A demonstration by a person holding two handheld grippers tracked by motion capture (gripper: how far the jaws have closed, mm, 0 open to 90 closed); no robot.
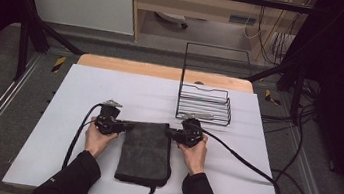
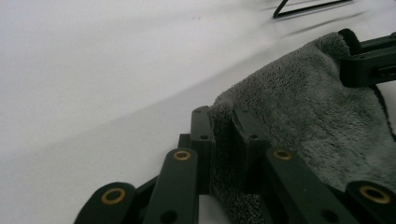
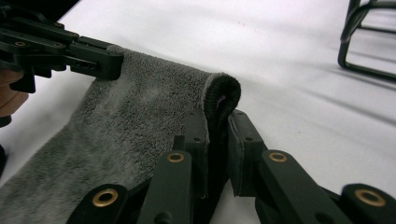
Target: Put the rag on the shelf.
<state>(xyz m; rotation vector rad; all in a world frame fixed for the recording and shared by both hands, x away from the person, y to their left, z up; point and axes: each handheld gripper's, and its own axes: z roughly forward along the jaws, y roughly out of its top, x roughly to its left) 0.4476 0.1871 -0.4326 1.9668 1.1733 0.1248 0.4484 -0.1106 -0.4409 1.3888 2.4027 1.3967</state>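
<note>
A folded dark grey towel (image 1: 146, 151) lies on the white table (image 1: 110, 89) in front of the person. My left gripper (image 1: 128, 126) is shut on the towel's far left corner; in the left gripper view its jaws pinch the plush edge (image 2: 223, 122). My right gripper (image 1: 169, 132) is shut on the far right corner, where the hemmed edge (image 3: 223, 95) bulges up between the jaws. The towel (image 3: 135, 121) stretches between both grippers, and the left gripper (image 3: 100, 58) shows across it in the right gripper view.
A black wire rack (image 1: 205, 99) stands on the table behind the right gripper, its foot seen close by (image 3: 359, 42). Cables trail from both grippers over the table edges. Bare tabletop lies to the left and behind the towel.
</note>
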